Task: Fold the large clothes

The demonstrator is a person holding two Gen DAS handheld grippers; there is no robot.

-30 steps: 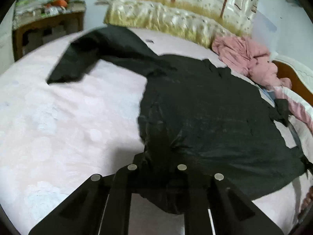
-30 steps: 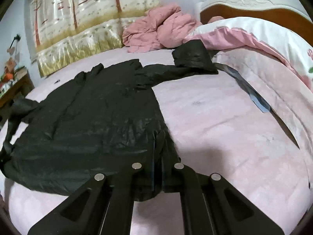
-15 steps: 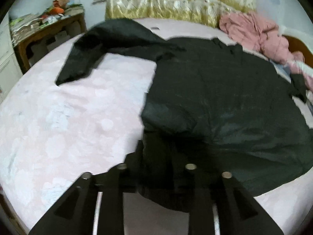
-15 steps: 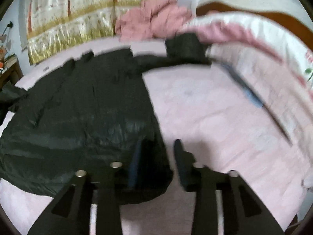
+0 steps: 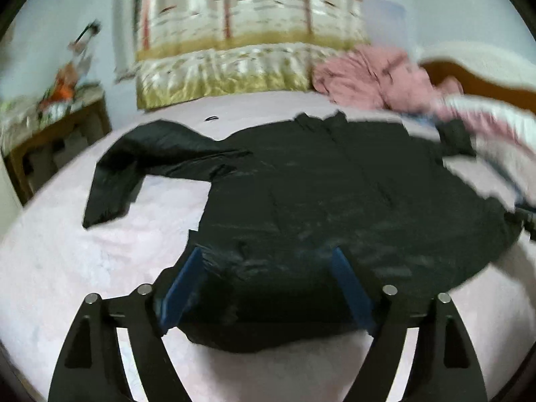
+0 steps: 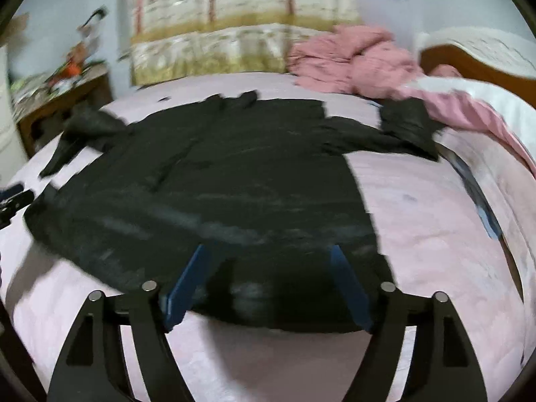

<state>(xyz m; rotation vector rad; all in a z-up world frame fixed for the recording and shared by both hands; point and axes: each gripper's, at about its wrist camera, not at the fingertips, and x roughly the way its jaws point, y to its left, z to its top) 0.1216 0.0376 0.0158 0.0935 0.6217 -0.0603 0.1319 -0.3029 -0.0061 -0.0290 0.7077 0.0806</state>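
A large black coat [image 5: 335,194] lies spread flat on the pink bed, collar toward the far side, one sleeve [image 5: 134,160] out to the left. The right wrist view shows the same coat [image 6: 217,184] with its other sleeve [image 6: 395,134] out to the right. My left gripper [image 5: 268,254] is open, its blue-padded fingers [image 5: 184,284] wide apart over the coat's near hem. My right gripper [image 6: 271,251] is open too, fingers [image 6: 348,284] spread over the hem. Neither holds the fabric.
A crumpled pink garment [image 5: 375,77] lies at the far right of the bed, next to a wooden headboard [image 6: 475,63] and a pink-and-white quilt [image 6: 469,107]. A cluttered wooden table [image 5: 50,127] stands at the left. A patterned curtain [image 5: 234,40] hangs behind.
Both grippers have opened and let go of the coat's hem. Both have pulled back and lifted, so the whole coat now shows.
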